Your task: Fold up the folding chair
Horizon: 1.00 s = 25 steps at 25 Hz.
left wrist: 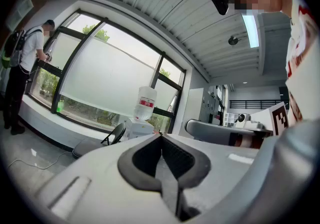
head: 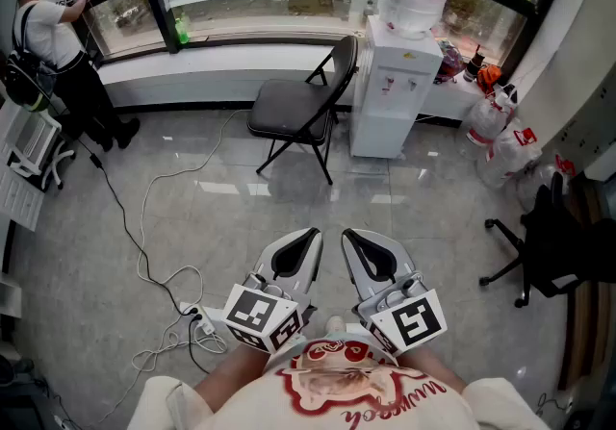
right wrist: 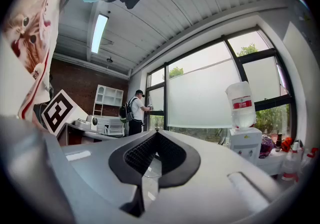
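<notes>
Approach the unfolded black metal folding chair (head: 306,103), well apart; part the closed, empty fingers of left gripper (head: 310,238) and right gripper (head: 352,238) before gripping seat (head: 281,113) and backrest (head: 345,58).

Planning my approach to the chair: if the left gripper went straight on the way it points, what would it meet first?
Probably the water dispenser: the left gripper aims just right of the folding chair, with nothing nearer in its line. Depth is unclear.

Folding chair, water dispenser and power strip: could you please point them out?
folding chair (head: 287,111): head view, on its dark seat.
water dispenser (head: 390,106): head view, on its white front panel.
power strip (head: 203,322): head view, on its white body.
</notes>
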### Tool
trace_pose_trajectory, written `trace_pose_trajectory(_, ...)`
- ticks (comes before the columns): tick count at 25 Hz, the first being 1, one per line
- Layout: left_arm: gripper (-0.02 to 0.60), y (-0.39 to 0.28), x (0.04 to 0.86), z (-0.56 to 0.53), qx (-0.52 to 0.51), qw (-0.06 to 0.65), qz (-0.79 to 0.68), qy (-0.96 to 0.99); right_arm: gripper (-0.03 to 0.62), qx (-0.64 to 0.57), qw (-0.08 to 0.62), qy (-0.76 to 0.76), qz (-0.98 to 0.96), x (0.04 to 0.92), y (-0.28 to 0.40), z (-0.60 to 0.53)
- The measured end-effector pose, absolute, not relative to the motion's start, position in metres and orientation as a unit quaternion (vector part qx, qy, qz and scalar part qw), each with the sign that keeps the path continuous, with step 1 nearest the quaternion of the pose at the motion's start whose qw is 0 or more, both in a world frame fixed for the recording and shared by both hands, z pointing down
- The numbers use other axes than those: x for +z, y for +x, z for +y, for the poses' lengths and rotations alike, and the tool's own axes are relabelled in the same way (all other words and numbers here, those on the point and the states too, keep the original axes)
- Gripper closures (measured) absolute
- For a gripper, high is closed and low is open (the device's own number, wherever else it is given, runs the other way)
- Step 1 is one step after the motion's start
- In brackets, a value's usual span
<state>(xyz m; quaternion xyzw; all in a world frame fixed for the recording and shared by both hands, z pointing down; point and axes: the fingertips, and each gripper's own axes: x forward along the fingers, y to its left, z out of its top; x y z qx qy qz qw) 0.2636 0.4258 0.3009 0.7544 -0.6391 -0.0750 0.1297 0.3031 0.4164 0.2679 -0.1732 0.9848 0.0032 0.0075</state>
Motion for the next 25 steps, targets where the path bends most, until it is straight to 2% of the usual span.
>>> trace_pose_trajectory(15,0.58,0.251,0.295,0.437,-0.072,0.122,-0.627,0.766,0.568,0.01,0.003,-0.171,0.985,0.267,0.284,0.43)
trace_pose_trajectory(25,0.58,0.21,0.296,0.448,-0.087,0.124,-0.635,0.758,0.566,-0.005,0.017,-0.205,0.979,0.272,0.27,0.428)
